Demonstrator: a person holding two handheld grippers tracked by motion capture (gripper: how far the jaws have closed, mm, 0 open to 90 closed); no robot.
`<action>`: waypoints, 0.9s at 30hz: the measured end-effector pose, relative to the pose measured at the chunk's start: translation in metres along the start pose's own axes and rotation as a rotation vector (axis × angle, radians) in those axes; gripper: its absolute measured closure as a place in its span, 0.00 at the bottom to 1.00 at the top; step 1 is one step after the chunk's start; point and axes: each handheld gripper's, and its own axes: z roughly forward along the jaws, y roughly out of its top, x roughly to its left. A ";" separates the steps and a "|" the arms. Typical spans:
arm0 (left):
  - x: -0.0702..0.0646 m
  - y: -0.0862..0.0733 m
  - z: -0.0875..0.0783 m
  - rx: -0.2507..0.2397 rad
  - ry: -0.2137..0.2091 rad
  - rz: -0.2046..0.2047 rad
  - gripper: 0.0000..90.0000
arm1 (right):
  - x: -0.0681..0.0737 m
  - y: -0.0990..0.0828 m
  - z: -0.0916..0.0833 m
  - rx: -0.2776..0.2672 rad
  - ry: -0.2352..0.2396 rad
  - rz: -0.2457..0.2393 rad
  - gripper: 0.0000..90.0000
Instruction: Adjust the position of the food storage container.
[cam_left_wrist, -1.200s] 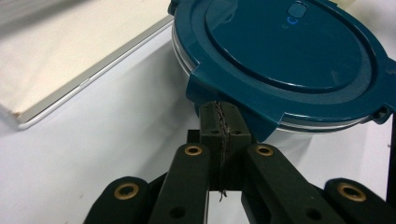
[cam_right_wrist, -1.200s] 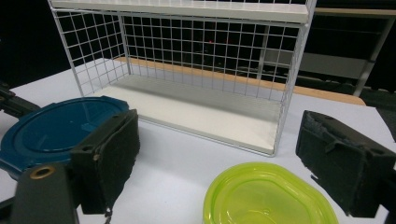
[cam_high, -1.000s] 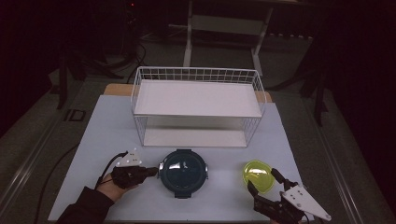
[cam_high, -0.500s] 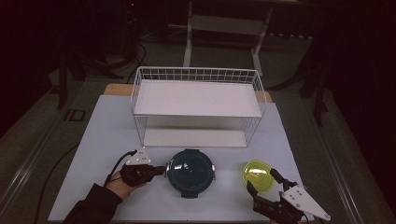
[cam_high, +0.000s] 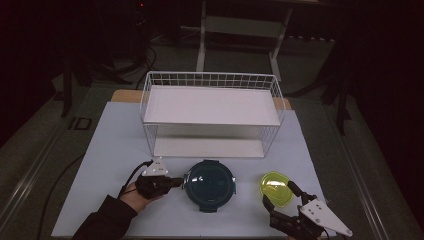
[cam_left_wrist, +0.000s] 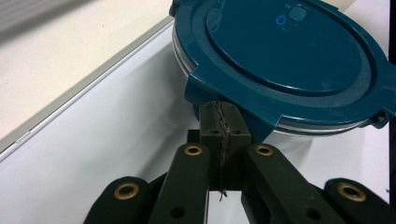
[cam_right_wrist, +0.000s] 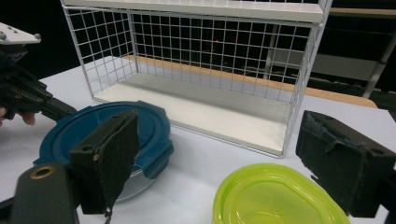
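A round container with a dark blue clip-on lid (cam_high: 210, 185) (cam_left_wrist: 285, 51) (cam_right_wrist: 100, 128) sits on the white table in front of the rack. My left gripper (cam_high: 181, 181) (cam_left_wrist: 220, 122) lies level at its left side, jaws shut on nothing, and its tips touch a lid clip at the rim. To the right lies a yellow-green translucent container (cam_high: 276, 189) (cam_right_wrist: 275, 196). My right gripper (cam_high: 281, 196) (cam_right_wrist: 224, 158) stands open just behind it, one pad (cam_right_wrist: 112, 158) on each side, and touches nothing.
A white wire rack with two shelves (cam_high: 210, 107) (cam_right_wrist: 205, 100) stands behind both containers. The white table sheet (cam_high: 115, 145) has free room at the left. A dark floor and table legs lie beyond the far edge.
My left gripper has moved to the right against the blue container, which has slid a little to the right with it. The right gripper and the yellow-green container have stayed put.
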 end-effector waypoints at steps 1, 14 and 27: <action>0.000 0.000 0.000 0.000 0.003 0.005 0.99 | 0.000 0.000 0.000 -0.001 0.000 -0.001 0.15; -0.006 0.001 -0.018 -0.075 -0.039 -0.027 0.53 | 0.001 -0.002 0.003 0.000 0.030 0.008 0.12; -0.003 0.014 -0.032 -0.160 -0.145 -0.219 0.07 | 0.011 0.003 0.012 0.001 0.012 -0.017 0.14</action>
